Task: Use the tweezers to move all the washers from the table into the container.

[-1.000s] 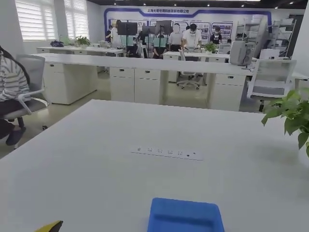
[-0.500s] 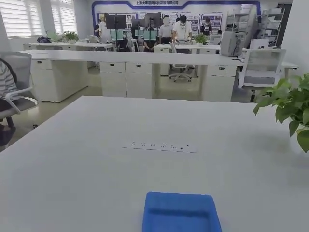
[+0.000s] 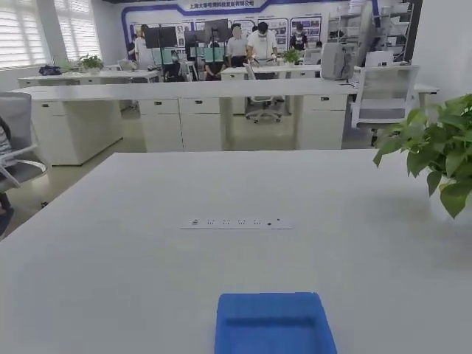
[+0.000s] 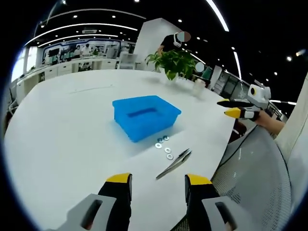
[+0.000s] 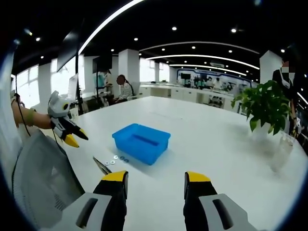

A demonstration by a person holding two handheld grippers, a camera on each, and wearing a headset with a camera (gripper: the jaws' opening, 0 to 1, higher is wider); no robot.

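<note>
The left gripper (image 4: 159, 181) and the right gripper (image 5: 156, 177) are both released, jaws apart, empty. The tweezers (image 4: 174, 163) lie on the white table (image 4: 62, 134) just beside the washers (image 4: 167, 150), near the blue container (image 4: 144, 129).

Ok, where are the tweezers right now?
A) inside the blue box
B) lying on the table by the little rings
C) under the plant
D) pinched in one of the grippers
B: the tweezers lie flat on the table beside the washers, outside the blue container.
</note>
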